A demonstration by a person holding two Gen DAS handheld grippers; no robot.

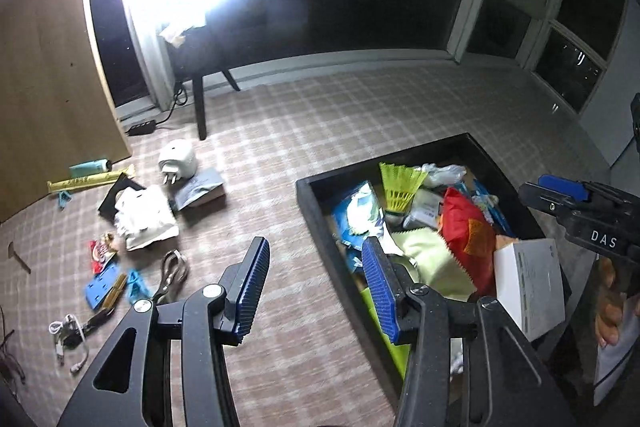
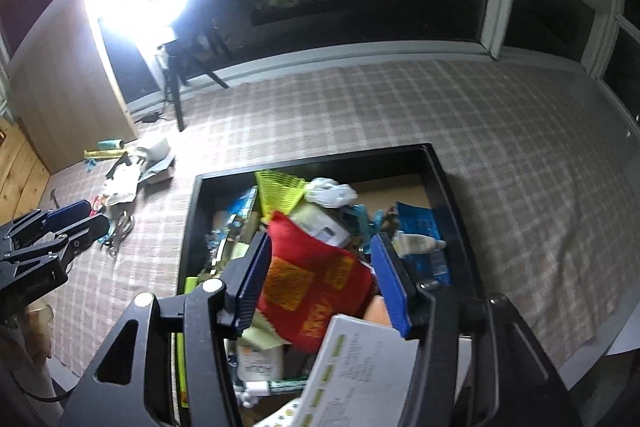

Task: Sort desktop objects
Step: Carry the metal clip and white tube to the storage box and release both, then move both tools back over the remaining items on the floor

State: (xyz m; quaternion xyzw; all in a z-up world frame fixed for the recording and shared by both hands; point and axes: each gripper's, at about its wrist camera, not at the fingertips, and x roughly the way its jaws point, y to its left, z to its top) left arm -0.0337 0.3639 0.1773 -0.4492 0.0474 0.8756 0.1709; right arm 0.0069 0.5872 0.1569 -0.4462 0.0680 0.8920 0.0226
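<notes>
Only left wrist shows charger [image 1: 177, 163].

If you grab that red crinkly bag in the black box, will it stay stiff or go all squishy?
Probably squishy. The red bag looks puffy and creased, with a zigzag edge, so it should crumple under a squeeze. It is likely light for its size, like a snack packet. Its shiny surface might slip between the pads, and it rests loosely on the clutter in the black box.
</notes>
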